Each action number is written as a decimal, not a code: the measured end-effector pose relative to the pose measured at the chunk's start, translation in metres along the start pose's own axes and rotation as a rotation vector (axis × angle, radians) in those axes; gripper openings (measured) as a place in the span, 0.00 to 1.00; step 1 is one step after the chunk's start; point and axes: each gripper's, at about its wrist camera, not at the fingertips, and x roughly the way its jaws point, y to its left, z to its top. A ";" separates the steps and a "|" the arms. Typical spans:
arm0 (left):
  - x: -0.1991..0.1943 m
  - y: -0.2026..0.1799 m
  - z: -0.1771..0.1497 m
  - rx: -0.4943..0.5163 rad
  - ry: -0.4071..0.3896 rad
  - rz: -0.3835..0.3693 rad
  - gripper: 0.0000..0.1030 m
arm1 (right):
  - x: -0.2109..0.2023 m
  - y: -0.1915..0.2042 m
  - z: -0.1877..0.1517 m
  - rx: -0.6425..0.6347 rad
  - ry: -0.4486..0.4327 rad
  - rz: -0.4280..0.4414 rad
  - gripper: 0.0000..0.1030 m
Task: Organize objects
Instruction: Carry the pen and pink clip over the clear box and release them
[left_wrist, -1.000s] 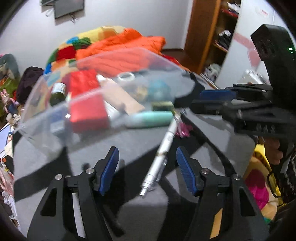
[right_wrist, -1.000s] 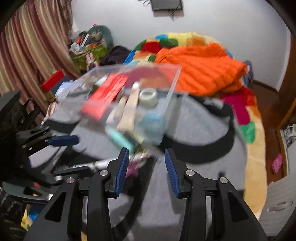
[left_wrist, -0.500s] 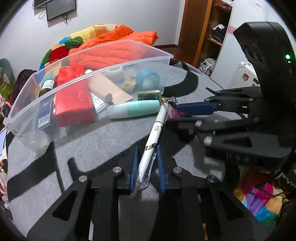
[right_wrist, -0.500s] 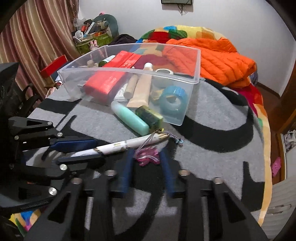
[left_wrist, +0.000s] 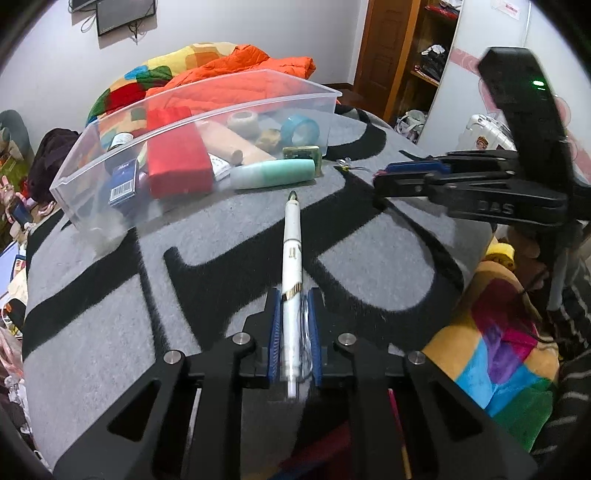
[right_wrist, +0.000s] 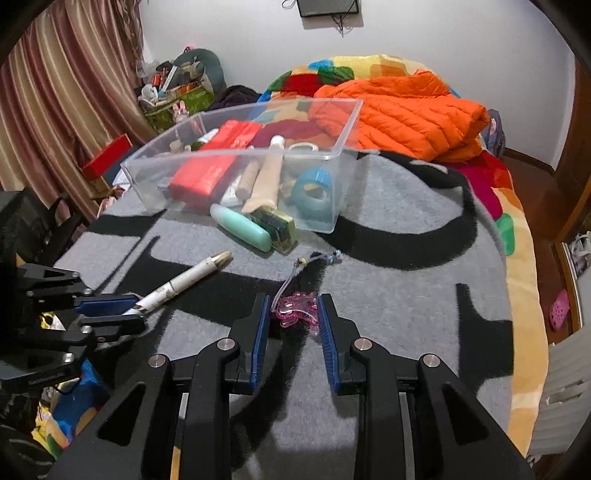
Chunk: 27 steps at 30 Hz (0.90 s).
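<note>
My left gripper (left_wrist: 291, 314) is shut on a white pen (left_wrist: 291, 266) and holds it over the grey blanket (left_wrist: 221, 236); it also shows in the right wrist view (right_wrist: 107, 314) with the pen (right_wrist: 184, 278). My right gripper (right_wrist: 291, 314) has its jaws around a pink charm (right_wrist: 295, 308) with a thin cord, close to it on both sides; whether they grip it I cannot tell. A clear plastic bin (right_wrist: 332, 155) (left_wrist: 199, 110) holds a red box, a tube, tape rolls and more. A mint tube (right_wrist: 240, 225) (left_wrist: 273, 173) and a green block (right_wrist: 277, 225) lie in front of the bin.
An orange jacket (right_wrist: 402, 110) and a colourful bedspread (right_wrist: 517, 229) lie behind the bin. Curtains (right_wrist: 55, 103) and clutter are at the left. A wardrobe (left_wrist: 399, 55) and a suitcase (left_wrist: 487, 129) stand beyond the bed. The blanket's edge drops off at the right.
My left gripper closed on the pen and pulled it back from the mint tube. My right gripper came down around the pink charm and narrowed.
</note>
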 end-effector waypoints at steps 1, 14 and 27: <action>0.003 0.000 0.003 0.001 0.001 -0.003 0.14 | -0.003 0.000 0.001 0.003 -0.008 0.004 0.23; -0.004 -0.005 0.018 -0.015 -0.064 0.036 0.10 | -0.033 0.006 0.014 0.015 -0.104 0.031 0.23; -0.063 0.037 0.050 -0.161 -0.260 0.065 0.10 | -0.063 0.023 0.070 -0.016 -0.258 0.036 0.23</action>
